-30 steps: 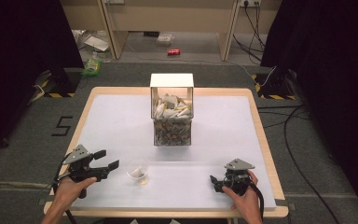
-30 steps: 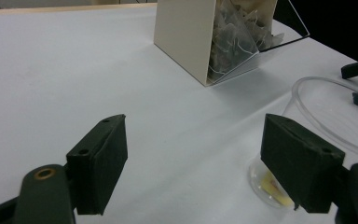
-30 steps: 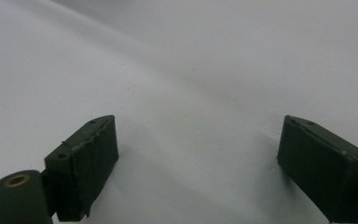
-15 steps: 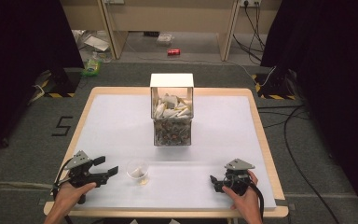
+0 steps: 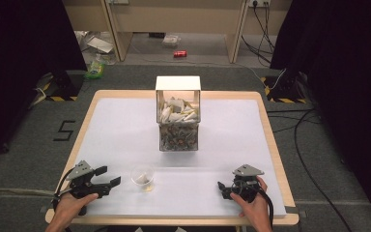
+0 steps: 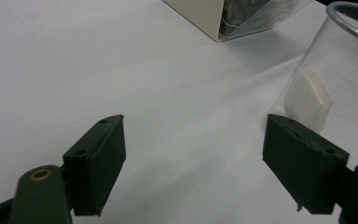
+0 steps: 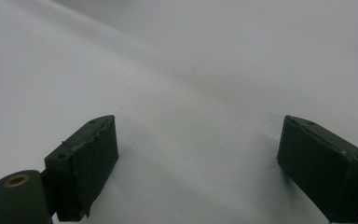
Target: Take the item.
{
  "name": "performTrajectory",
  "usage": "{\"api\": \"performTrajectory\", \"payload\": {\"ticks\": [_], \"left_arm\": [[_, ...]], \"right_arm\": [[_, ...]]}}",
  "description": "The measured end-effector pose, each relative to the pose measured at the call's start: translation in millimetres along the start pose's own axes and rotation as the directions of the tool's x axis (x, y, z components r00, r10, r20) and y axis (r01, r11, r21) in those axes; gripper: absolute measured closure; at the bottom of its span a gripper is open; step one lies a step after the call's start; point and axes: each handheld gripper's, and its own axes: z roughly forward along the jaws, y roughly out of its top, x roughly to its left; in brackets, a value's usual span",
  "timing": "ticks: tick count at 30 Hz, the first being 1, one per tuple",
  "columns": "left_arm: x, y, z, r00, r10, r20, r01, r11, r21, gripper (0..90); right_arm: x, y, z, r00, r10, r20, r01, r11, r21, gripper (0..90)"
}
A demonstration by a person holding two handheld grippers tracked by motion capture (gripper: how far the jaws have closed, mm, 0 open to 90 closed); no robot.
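Clearly both the left gripper [image 5: 107,177] and right gripper [image 5: 223,188] gape wide and empty, and a careless left jaw could topple the light plastic cup [image 5: 142,175] beside it.

One clear cup [image 5: 142,175] near left, one clear box [image 5: 178,113] mid-table, two grippers: left gripper [image 5: 107,176], right gripper [image 5: 224,187].

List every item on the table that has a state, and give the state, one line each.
Left gripper: open, empty, beside the cup.
Right gripper: open, empty, low over the table.
Clear cup: upright, a small white piece inside.
Clear box: upright, open on top, about half full of small pieces.
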Motion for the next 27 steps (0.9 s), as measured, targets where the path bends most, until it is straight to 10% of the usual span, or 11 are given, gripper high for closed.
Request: {"api": "performTrajectory", "payload": {"ticks": [27], "left_arm": [[5.6, -17.9, -13.4, 0.9982, 0.032, -0.050, -0.029, 0.9979, 0.059, 20.8]], "right_arm": [[0.1, 0.0, 0.0, 1.0000, 0.000, 0.000, 0.000, 1.000, 0.000, 12.8]]}}
